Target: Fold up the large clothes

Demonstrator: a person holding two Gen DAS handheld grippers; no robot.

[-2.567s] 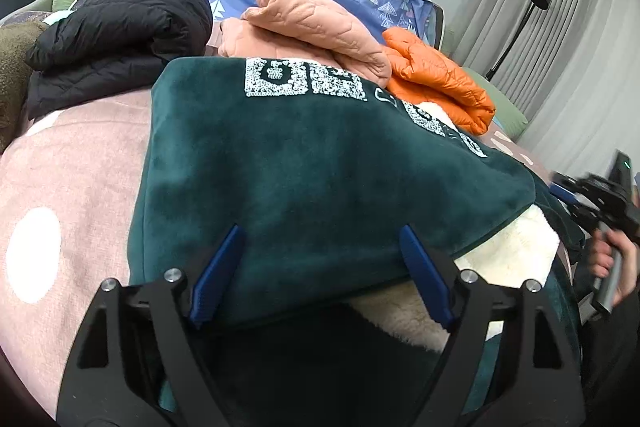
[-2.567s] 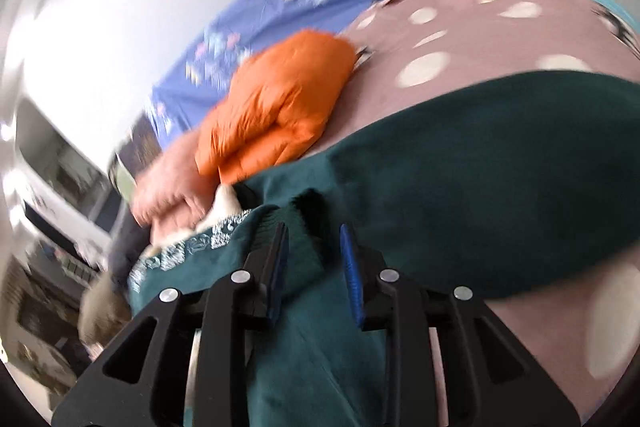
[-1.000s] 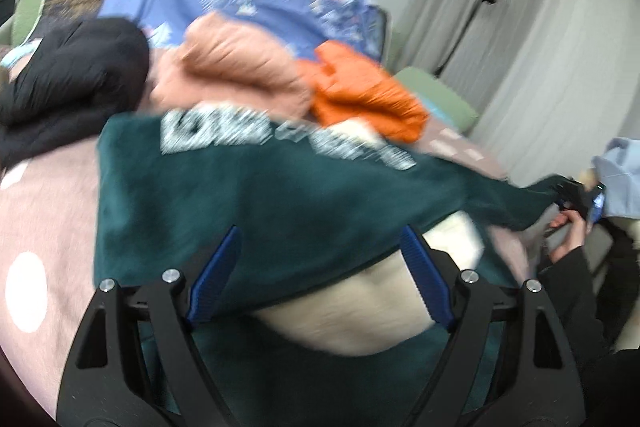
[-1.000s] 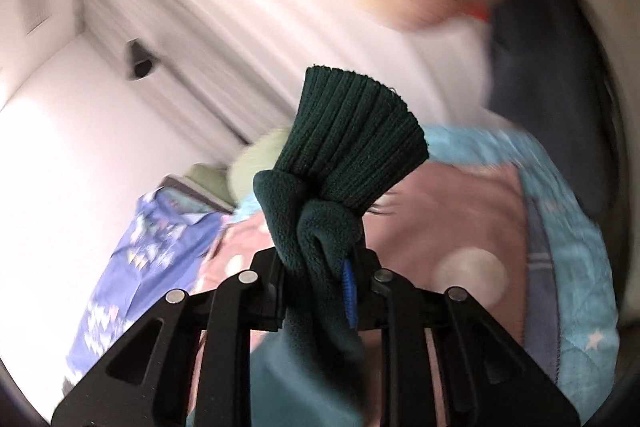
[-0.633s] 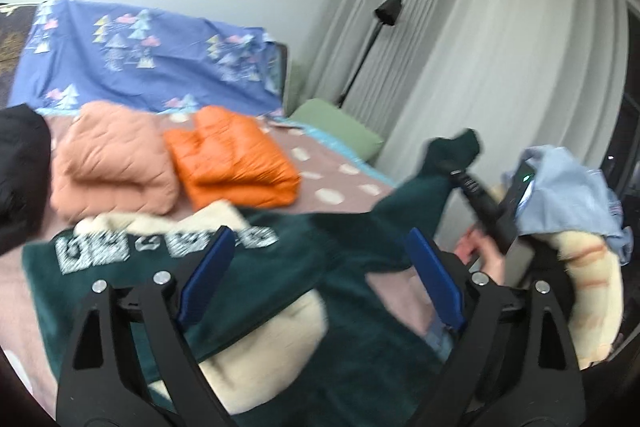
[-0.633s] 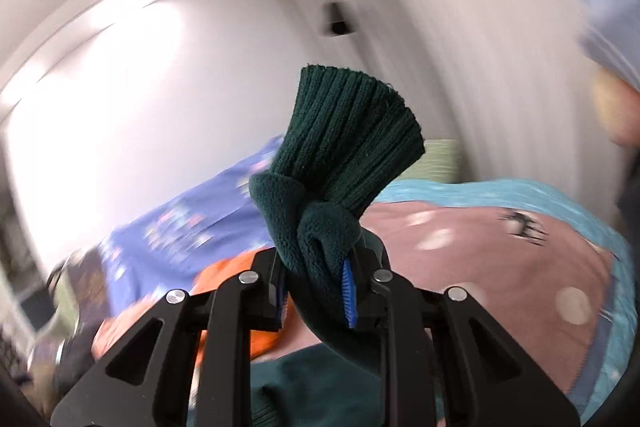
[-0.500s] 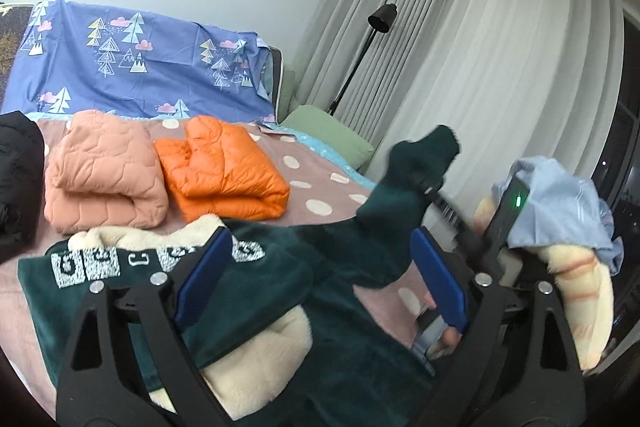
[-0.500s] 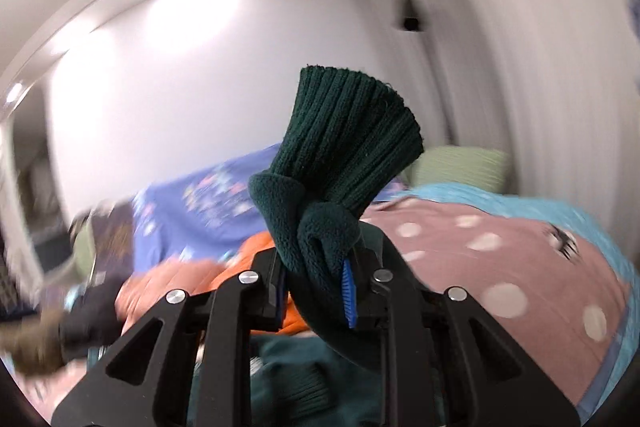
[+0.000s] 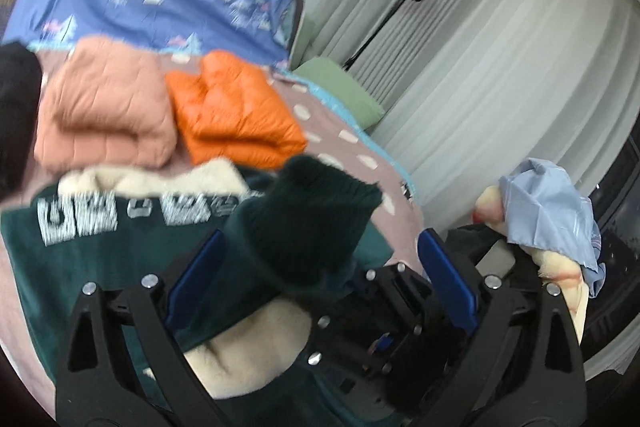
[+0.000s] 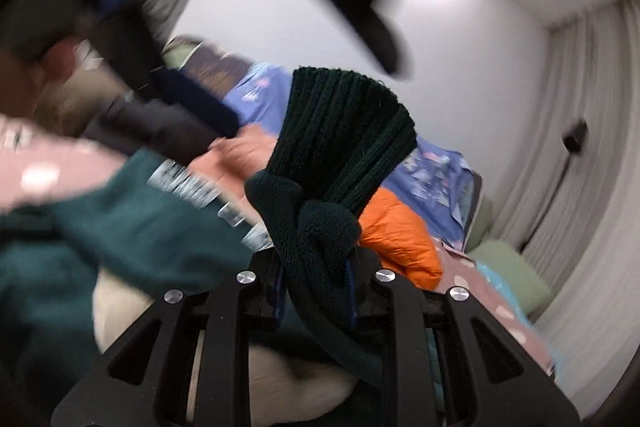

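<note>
Dark green fleece [image 9: 120,259], cream-lined, ribbed cuff [image 10: 344,143] pinched in right gripper [image 10: 314,291]; left gripper [image 9: 316,279] fingers spread, empty

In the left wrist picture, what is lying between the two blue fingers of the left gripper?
The left wrist view shows the dark green sleeve cuff there, carried by the right gripper, with the left gripper wide open around it.

The print [image 9: 80,223] on the dark green fleece jacket [image 9: 100,267] is too blurred to read; the black jacket [image 9: 16,107] is cut by the left edge.
</note>
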